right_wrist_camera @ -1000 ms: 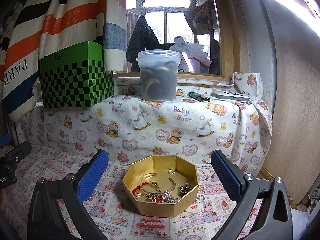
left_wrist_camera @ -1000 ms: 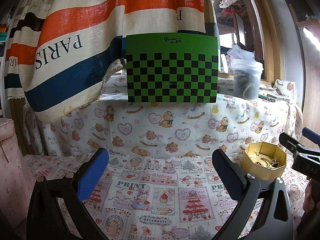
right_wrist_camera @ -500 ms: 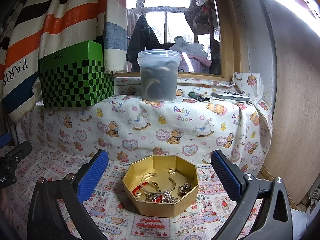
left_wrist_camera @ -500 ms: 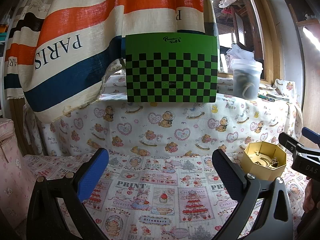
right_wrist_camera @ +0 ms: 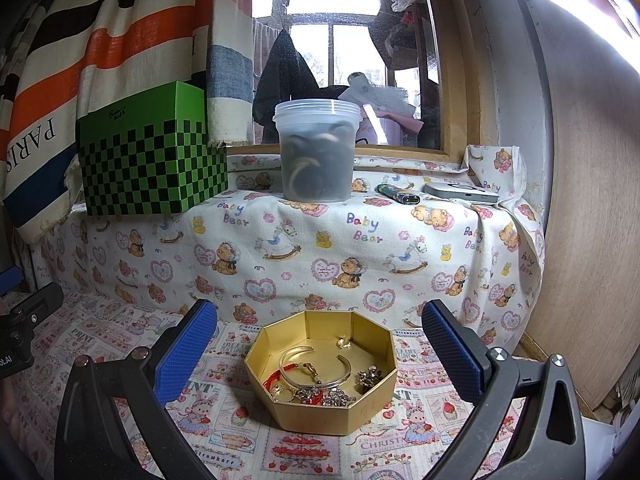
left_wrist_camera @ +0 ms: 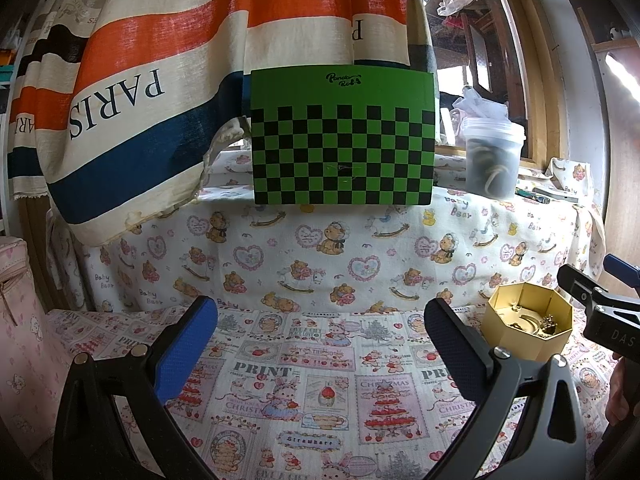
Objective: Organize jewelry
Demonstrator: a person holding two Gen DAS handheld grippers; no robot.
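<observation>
A gold octagonal box (right_wrist_camera: pixel 320 412) sits on the printed cloth, straight ahead of my right gripper (right_wrist_camera: pixel 320 354). It holds a silver bangle (right_wrist_camera: pixel 316 364), a red cord bracelet (right_wrist_camera: pixel 280 374), a ring (right_wrist_camera: pixel 343 344) and several small charms. The right gripper is open and empty, its jaws either side of the box and a little nearer than it. My left gripper (left_wrist_camera: pixel 320 350) is open and empty over bare cloth. In the left wrist view the box (left_wrist_camera: pixel 524 338) lies at the right, with the right gripper (left_wrist_camera: pixel 600 304) beside it.
A raised ledge under teddy-bear cloth runs along the back. On it stand a green checkered box (right_wrist_camera: pixel 152 156), a lidded plastic tub (right_wrist_camera: pixel 316 152), a lighter (right_wrist_camera: pixel 398 194) and a flat white device (right_wrist_camera: pixel 460 194). A striped curtain (left_wrist_camera: pixel 160 80) hangs at the left. A wooden wall (right_wrist_camera: pixel 592 240) closes the right.
</observation>
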